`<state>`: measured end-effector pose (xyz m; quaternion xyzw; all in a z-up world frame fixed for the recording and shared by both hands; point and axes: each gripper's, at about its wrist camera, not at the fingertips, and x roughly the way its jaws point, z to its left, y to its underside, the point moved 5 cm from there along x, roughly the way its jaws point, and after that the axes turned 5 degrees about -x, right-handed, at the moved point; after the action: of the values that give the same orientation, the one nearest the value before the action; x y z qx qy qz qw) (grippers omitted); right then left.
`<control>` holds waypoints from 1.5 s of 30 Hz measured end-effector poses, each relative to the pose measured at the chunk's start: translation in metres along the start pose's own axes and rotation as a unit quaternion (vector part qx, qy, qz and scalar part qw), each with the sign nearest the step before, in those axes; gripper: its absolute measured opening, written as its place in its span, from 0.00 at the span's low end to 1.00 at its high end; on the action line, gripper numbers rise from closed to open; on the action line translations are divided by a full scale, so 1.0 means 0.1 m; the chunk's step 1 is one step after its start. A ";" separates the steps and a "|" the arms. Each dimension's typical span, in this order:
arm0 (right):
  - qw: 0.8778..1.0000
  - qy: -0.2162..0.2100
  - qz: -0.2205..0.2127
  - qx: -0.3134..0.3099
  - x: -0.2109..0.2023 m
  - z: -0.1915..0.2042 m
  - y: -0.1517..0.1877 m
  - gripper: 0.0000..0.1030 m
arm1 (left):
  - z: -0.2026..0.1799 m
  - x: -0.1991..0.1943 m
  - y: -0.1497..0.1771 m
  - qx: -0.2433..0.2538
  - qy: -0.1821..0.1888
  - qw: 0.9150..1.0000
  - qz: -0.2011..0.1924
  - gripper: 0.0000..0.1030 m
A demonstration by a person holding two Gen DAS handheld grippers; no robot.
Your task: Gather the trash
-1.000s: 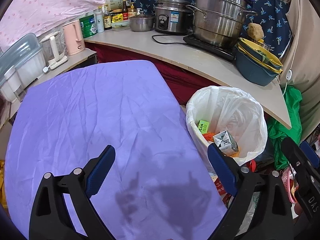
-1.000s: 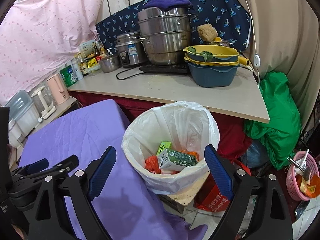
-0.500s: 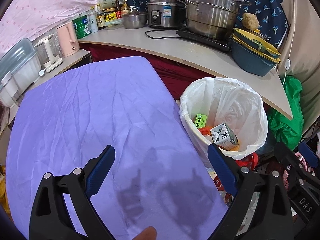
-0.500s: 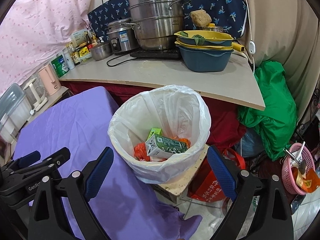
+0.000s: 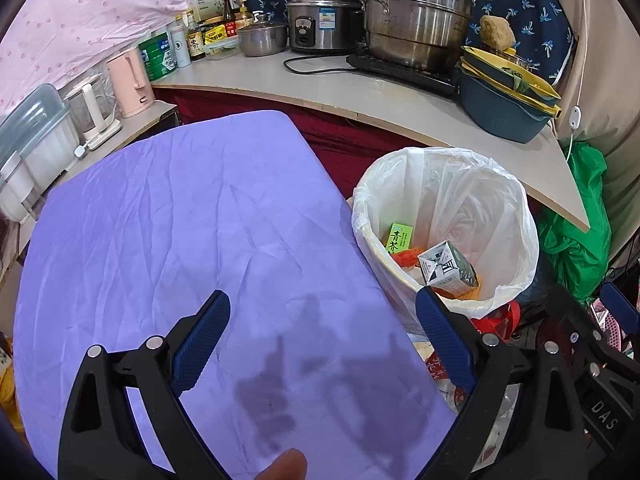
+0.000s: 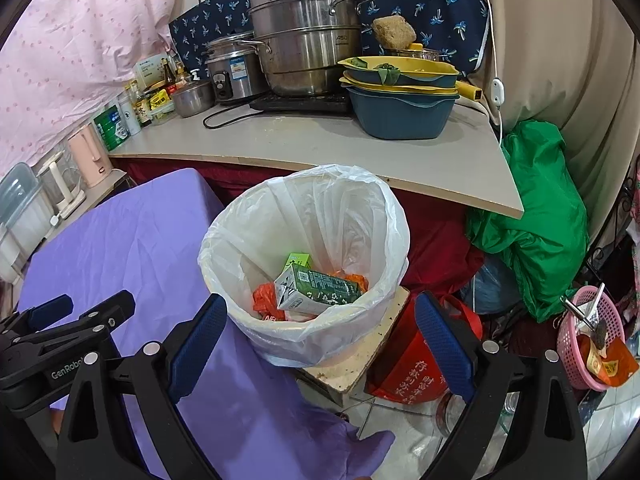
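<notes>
— Left hand-held gripper (image 5: 322, 334), what's its state?
— Released, jaws spread wide with nothing between them, hanging over the purple cloth-covered surface (image 5: 180, 220), which is bare. A fingertip (image 5: 282, 465) shows at the bottom edge.
— And the trash?
— In the white-lined bin (image 5: 516, 208) just beside that surface's right edge: one green tea box (image 5: 398, 237), one grey-and-green carton (image 5: 446, 267), orange wrapping (image 5: 404, 258) under them.
— Behind it?
— A grey counter (image 5: 320, 80) with two stacked steel pots (image 5: 412, 20), one rice cooker (image 5: 320, 18), a pile of blue and yellow basins (image 5: 508, 96).
— Now the right wrist view.
— Right hand-held gripper (image 6: 320, 334) is empty as well, its jaws opening, framing the bin (image 6: 240, 240) from above. The carton (image 6: 320, 290) lies on its side on top, the tea box (image 6: 298, 261) behind it, orange wrapping (image 6: 264, 298) to the left. The other gripper (image 6: 60, 320) sits over the purple cloth (image 6: 132, 248) at lower left.
— Around the bin?
— It stands on a low block (image 6: 360, 364); a red bag (image 6: 408, 368), a green bag (image 6: 536, 232) and one pink basket (image 6: 588, 344) are to its right on the tiled floor (image 6: 608, 420).
</notes>
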<state>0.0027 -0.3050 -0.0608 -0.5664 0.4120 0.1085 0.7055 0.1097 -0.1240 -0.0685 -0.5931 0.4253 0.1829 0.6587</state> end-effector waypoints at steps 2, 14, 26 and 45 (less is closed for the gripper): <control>1.000 -0.001 0.000 0.000 0.00 0.00 0.01 0.93 | 0.00 0.00 0.00 0.001 0.000 1.000 0.000 0.87; 1.000 0.003 -0.002 -0.002 -0.05 0.01 0.05 0.93 | -0.03 -0.02 0.05 0.001 0.000 1.000 -0.003 0.87; 1.000 0.001 0.005 -0.011 -0.05 0.02 0.07 0.93 | -0.04 -0.04 0.08 0.003 0.000 1.000 -0.004 0.88; 1.000 -0.001 0.011 -0.014 -0.01 0.07 0.13 0.93 | -0.03 -0.02 0.12 0.003 -0.008 1.000 -0.005 0.88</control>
<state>-0.0029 -0.2943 -0.0698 -0.5716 0.4162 0.1229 0.6964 0.0985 -0.1240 -0.0745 -0.5921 0.4170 0.1832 0.6648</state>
